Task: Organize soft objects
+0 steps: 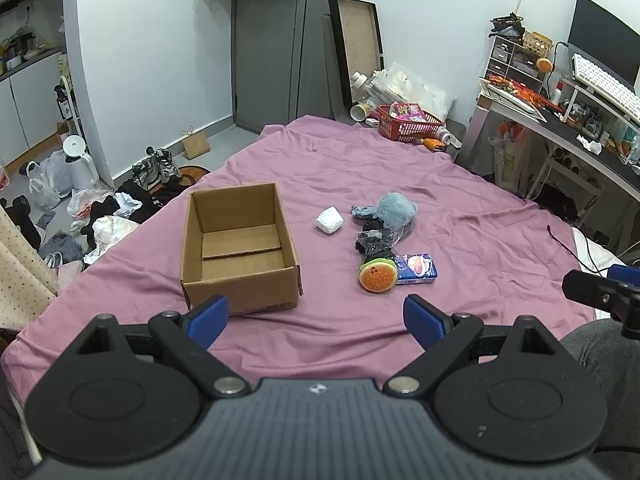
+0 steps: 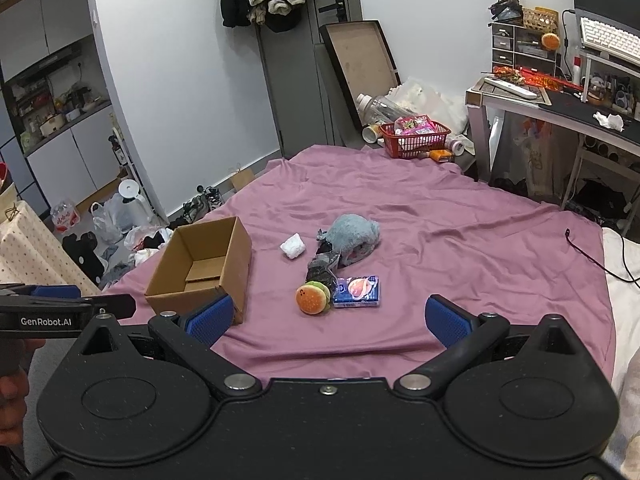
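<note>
An open, empty cardboard box (image 1: 240, 248) (image 2: 202, 270) stands on the purple bedsheet (image 1: 360, 168) (image 2: 440, 220). To its right lie a white soft lump (image 1: 329, 220) (image 2: 293, 246), a grey-blue plush (image 1: 394, 210) (image 2: 354, 238), a dark wrapped bundle (image 1: 374, 242) (image 2: 320, 270), a burger plush (image 1: 378, 276) (image 2: 312, 298) and a blue tissue pack (image 1: 416, 268) (image 2: 357, 291). My left gripper (image 1: 316, 316) hovers open near the box's front. My right gripper (image 2: 326, 318) is open, short of the burger plush. Neither holds anything.
A red basket (image 1: 408, 122) (image 2: 414, 138) with packets sits at the bed's far end. A desk (image 1: 560, 128) (image 2: 560, 112) stands at the right. Bags, shoes and clothes (image 1: 100, 200) litter the floor left of the bed. A black cable (image 2: 588, 252) trails on the sheet.
</note>
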### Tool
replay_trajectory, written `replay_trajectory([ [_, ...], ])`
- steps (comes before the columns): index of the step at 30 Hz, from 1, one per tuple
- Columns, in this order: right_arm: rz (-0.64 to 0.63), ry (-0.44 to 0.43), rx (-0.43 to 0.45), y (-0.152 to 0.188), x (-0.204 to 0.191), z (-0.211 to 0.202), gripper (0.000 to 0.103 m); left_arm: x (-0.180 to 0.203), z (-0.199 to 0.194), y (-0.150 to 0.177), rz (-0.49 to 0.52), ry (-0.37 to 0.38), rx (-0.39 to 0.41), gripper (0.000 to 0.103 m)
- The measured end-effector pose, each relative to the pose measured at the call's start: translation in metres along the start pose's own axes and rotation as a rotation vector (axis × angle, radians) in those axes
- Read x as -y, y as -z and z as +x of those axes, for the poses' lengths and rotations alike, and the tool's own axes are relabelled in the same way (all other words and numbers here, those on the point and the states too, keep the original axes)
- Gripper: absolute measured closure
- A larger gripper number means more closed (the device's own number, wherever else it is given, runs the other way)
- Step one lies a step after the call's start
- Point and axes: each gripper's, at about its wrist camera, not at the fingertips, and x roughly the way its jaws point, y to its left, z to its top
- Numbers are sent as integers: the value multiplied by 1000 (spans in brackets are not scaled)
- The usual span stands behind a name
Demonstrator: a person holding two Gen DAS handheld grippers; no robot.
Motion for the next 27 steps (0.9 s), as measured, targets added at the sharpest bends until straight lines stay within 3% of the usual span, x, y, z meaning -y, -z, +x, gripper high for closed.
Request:
replay_trajectory([
  [16, 10, 25, -48, -20, 21, 39, 0, 10, 40, -24, -15, -13, -17, 10],
  [27, 43, 1, -156, -29, 35, 81, 0, 15, 80, -36, -33, -7, -68, 10],
])
